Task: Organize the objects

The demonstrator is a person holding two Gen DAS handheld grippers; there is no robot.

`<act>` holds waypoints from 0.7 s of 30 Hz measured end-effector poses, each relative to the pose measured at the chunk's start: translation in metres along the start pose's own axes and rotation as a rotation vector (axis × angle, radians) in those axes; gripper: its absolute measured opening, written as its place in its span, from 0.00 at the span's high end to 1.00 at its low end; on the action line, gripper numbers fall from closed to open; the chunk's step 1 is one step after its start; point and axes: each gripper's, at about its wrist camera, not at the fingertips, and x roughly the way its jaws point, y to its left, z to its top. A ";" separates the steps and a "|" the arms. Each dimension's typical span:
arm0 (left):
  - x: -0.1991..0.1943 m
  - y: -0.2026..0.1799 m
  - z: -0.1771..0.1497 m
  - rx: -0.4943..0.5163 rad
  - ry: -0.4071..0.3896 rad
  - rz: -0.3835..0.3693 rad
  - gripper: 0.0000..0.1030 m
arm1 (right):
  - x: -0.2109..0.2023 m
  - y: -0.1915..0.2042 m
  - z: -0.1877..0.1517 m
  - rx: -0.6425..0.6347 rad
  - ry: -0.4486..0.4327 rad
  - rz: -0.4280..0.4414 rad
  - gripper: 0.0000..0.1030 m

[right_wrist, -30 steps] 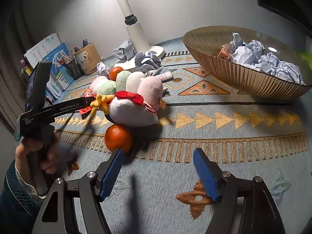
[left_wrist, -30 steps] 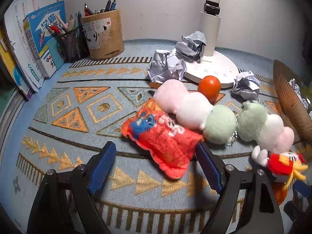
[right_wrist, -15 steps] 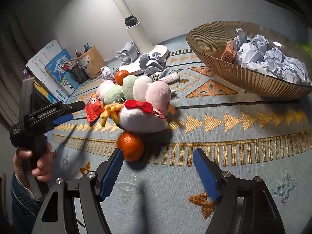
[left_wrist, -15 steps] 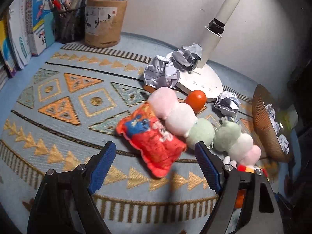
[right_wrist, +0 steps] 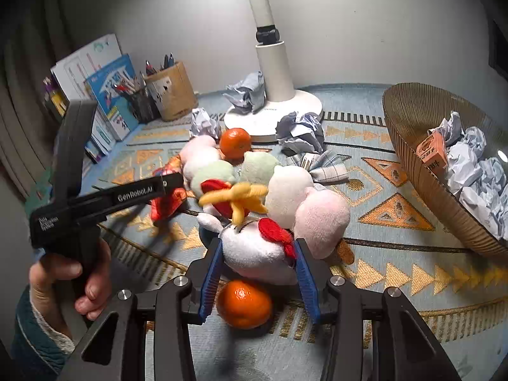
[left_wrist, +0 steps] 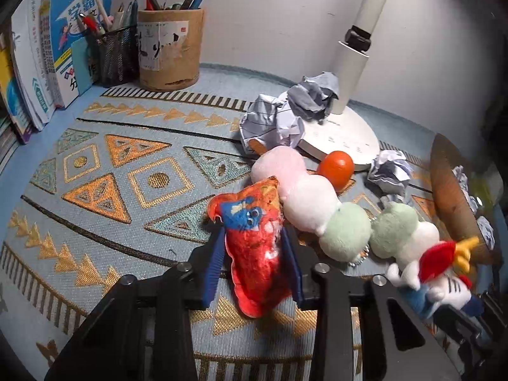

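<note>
Both claws have just been closing: the left claw (left_wrist: 254, 257) pinches the soft, light red pouch toy (left_wrist: 254, 247) across its middle on the bench (left_wrist: 95, 197), while the right claw (right_wrist: 258, 273) squeezes the squashy white chicken plush (right_wrist: 254, 250) at its body.

White lettering reading "GenRobot.AI" runs along the black arm of the left claw (right_wrist: 173, 187), at nine o'clock in the right wrist view. Small white print on its handle is too blurred to read. Large Chinese characters head the blue booklet (left_wrist: 79, 31) at eleven o'clock in the left wrist view.
</note>
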 end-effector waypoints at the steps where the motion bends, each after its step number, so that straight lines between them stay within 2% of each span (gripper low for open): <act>1: -0.004 -0.003 -0.001 0.041 -0.004 -0.003 0.72 | -0.009 -0.001 0.000 0.006 -0.024 -0.012 0.58; 4: -0.023 -0.011 -0.009 0.147 -0.019 -0.038 0.74 | -0.043 -0.010 -0.004 0.018 -0.098 -0.069 0.58; 8: -0.045 -0.020 -0.025 0.279 -0.011 -0.082 0.74 | -0.070 -0.025 -0.019 -0.020 -0.124 -0.303 0.57; 10: -0.049 -0.023 -0.035 0.317 -0.007 -0.045 0.74 | -0.067 -0.035 -0.029 -0.011 -0.100 -0.373 0.57; 13: -0.053 -0.026 -0.049 0.340 -0.040 -0.021 0.73 | -0.059 -0.044 -0.047 0.001 -0.073 -0.385 0.57; 16: -0.053 -0.028 -0.056 0.328 -0.023 -0.035 0.73 | -0.058 -0.030 -0.066 -0.081 -0.074 -0.397 0.57; 18: -0.051 -0.027 -0.058 0.299 -0.022 -0.039 0.65 | -0.062 -0.020 -0.076 -0.133 -0.070 -0.339 0.56; 19: -0.049 -0.027 -0.059 0.283 -0.019 -0.057 0.65 | -0.064 -0.016 -0.081 -0.153 -0.060 -0.289 0.52; 21: -0.046 -0.027 -0.061 0.255 -0.006 -0.080 0.60 | -0.066 -0.008 -0.091 -0.174 -0.040 -0.236 0.37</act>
